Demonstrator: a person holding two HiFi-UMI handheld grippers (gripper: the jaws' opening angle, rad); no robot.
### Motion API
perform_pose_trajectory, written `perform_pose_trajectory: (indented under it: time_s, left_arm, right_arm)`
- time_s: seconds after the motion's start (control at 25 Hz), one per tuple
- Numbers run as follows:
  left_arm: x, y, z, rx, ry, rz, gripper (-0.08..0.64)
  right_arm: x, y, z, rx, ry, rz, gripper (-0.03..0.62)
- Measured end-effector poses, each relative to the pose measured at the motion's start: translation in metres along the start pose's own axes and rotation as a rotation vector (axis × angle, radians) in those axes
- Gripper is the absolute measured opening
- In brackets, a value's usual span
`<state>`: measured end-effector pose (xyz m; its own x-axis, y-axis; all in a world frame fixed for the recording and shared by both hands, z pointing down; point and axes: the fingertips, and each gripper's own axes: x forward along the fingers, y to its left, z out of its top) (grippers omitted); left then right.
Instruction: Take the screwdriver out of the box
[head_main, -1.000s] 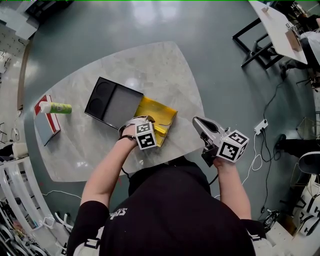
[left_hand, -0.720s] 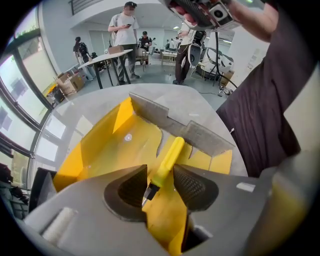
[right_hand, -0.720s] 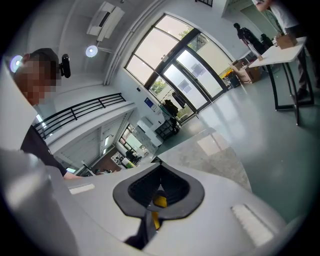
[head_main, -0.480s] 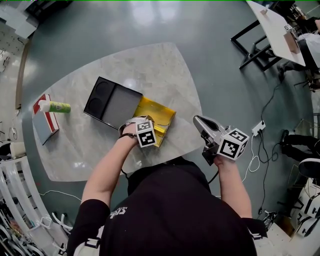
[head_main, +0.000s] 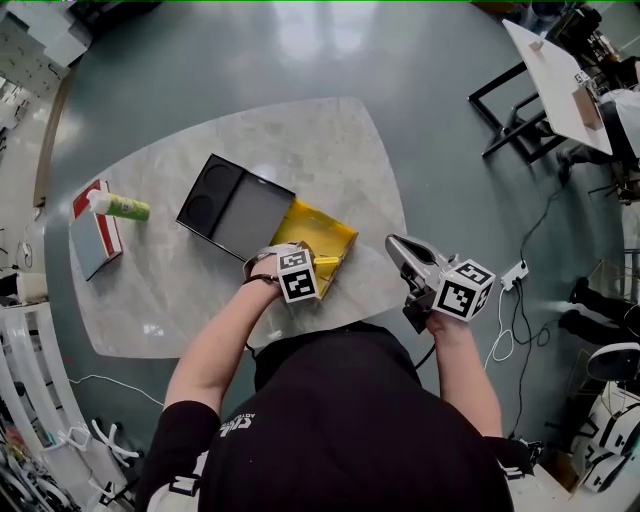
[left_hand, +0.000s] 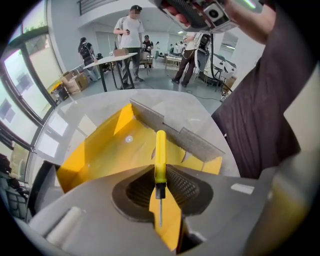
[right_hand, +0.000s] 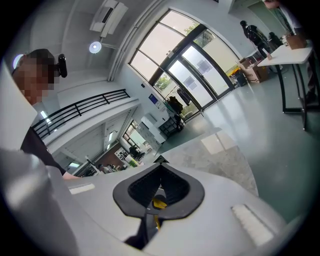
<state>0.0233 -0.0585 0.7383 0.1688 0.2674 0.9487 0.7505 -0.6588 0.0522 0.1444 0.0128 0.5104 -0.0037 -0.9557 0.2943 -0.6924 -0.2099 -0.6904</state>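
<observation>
Closing left gripper (left_hand: 160, 172) jaws on slim yellow-handled metal screwdriver (left_hand: 160, 150), pads meeting handle base for firm lift; tool inside open yellow cardboard box (left_hand: 100, 150), near its middle. Holding right gripper (right_hand: 160, 165) off right of box, jaws together, empty, clear of lift.

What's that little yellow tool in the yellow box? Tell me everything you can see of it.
It is a small screwdriver: a slim, smooth yellow handle that looks like plastic, a short black collar, then a thin bare metal shaft. It sits inside the open yellow box. The left gripper is closing its jaws on it, the ribbed pads meeting the handle's sides near the collar.
</observation>
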Motion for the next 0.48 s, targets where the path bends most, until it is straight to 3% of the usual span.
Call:
perform_pose_trajectory:
  time_s: [0.28, 0.48]
  left_arm:
    - [-0.029, 0.003, -0.004, -0.106, -0.074, 0.053, 0.072]
    - [-0.062, 0.018, -0.016, -0.287, -0.188, 0.139, 0.073]
  right_arm:
    - [0.017, 0.008, 0.004, -0.016, 0.006, 0.038, 0.015]
    - [0.042, 0.021, 0.007, -0.033, 0.030, 0.102, 0.015]
